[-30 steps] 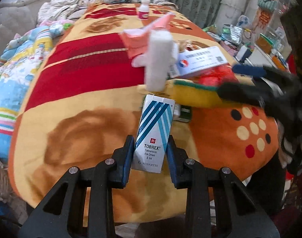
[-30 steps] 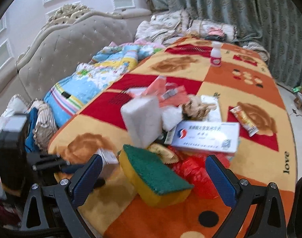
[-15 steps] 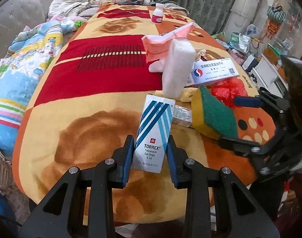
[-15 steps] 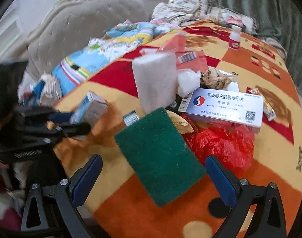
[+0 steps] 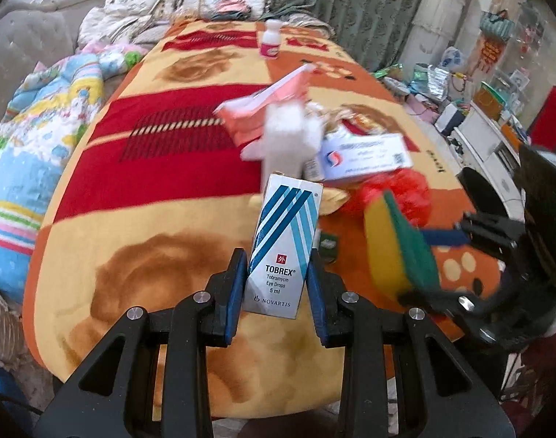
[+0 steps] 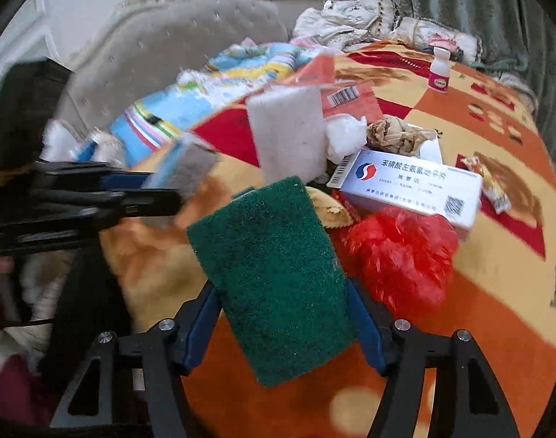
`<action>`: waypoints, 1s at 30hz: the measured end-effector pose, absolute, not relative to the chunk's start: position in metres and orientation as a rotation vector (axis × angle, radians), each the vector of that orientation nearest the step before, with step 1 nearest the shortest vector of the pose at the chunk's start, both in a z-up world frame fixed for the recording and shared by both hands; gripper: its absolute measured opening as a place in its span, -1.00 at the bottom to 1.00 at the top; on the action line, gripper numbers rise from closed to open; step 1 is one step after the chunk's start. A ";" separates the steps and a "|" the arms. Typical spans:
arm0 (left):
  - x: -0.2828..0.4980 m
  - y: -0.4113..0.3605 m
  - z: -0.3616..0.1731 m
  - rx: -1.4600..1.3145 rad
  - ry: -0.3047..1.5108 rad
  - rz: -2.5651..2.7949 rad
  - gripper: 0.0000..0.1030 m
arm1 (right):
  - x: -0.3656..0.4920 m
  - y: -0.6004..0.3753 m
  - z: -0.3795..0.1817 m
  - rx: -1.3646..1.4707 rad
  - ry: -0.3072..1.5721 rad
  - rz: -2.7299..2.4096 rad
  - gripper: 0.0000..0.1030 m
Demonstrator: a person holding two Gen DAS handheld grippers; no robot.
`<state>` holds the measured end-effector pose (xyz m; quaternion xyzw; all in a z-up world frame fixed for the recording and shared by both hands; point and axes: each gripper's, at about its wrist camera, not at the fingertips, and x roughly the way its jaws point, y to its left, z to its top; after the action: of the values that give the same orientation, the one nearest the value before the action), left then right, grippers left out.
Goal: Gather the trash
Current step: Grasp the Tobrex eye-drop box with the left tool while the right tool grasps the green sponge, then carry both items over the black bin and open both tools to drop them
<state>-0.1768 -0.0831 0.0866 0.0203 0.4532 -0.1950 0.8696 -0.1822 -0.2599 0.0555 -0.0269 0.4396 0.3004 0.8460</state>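
Tobrex eye-drop box (image 5: pixel 283 252) pinched upright between pads of left gripper (image 5: pixel 276 284), held above orange-and-red patterned blanket (image 5: pixel 150 255). Green-and-yellow scouring sponge (image 6: pixel 274 273) seen between blue pads of right gripper (image 6: pixel 283 325); jaws closing on it, pads at its edges. Relative to sponge: red plastic bag (image 6: pixel 398 252) just beside, white medicine carton (image 6: pixel 409 186) behind bag, white foam block (image 6: pixel 287 131) behind, small white bottle (image 6: pixel 438 73) far behind.

The eye-drop box (image 5: pixel 283 252) reads "TOBREX, Tobramycin Eye Drops, 5 ml, NOVARTIS".
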 end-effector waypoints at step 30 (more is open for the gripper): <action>-0.151 -0.458 0.097 0.096 0.952 -0.963 -0.40 | -0.239 -0.601 0.070 0.303 0.882 -0.135 0.31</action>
<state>-0.1510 -0.4580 0.0966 0.0444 0.4404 -0.4452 0.7784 -0.2388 -0.6006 0.0701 0.1460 0.4249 -0.0649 0.8910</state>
